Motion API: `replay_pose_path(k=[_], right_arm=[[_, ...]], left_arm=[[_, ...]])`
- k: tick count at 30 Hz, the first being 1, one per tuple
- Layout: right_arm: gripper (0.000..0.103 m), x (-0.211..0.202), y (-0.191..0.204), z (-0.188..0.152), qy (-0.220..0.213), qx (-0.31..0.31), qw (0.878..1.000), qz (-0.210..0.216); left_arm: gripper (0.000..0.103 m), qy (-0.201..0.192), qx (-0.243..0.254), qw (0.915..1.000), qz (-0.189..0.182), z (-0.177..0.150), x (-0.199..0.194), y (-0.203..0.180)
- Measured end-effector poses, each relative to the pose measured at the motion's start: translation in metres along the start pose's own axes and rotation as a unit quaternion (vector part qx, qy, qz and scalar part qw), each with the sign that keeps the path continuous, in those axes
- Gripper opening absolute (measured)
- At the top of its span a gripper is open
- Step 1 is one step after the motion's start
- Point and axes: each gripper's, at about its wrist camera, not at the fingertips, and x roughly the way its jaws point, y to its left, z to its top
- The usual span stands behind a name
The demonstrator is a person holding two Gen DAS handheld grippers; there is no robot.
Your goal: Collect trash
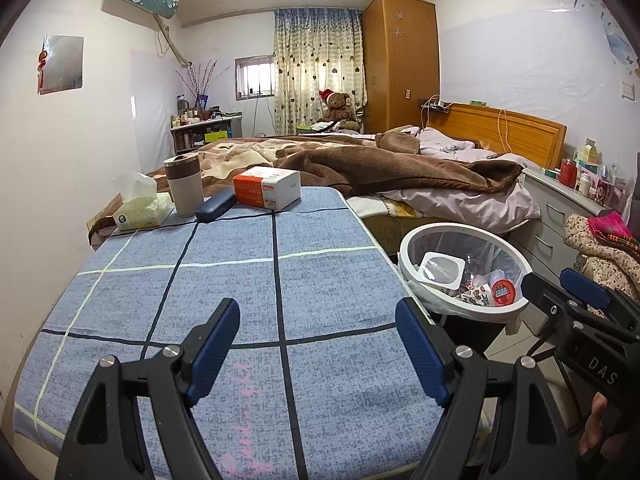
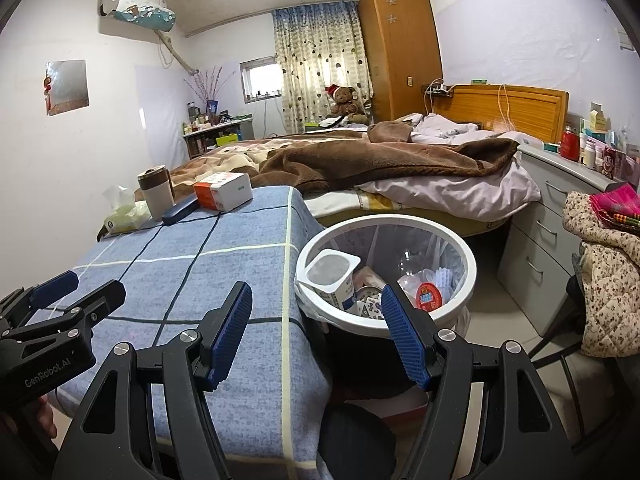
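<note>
A round white-rimmed trash bin (image 1: 405,257) (image 2: 469,257) with a clear bag stands on the floor just right of the table. Inside lie a white yogurt cup (image 1: 440,269) (image 2: 332,273), a red-lidded tub (image 1: 504,293) (image 2: 430,300) and other wrappers. My left gripper (image 1: 320,346) (image 2: 80,290) hovers open over the near part of the blue plaid tablecloth (image 1: 240,280) (image 2: 224,264), with nothing between its blue pads. My right gripper (image 2: 318,324) (image 1: 560,286) stands open above the table's right edge and the bin's near rim, also holding nothing.
At the table's far end sit a tissue pack (image 1: 140,210), a beige tumbler (image 1: 184,190), a dark blue case (image 1: 216,205) and an orange-and-white box (image 1: 266,189). A bed with a brown blanket (image 1: 400,168) lies behind, grey drawers (image 2: 540,240) and a floral coat (image 2: 608,280) at the right.
</note>
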Motion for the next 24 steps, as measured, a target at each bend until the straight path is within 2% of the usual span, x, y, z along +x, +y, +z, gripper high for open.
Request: replay_pose_path(k=[24], right_arm=[[0.069,-0.0031,0.0003,0.0018,-0.003,0.003,1.0,-0.001]], left_arm=[[0.082,-0.007,0.0,1.0,0.0,0.0009,-0.0039,-0.0009]])
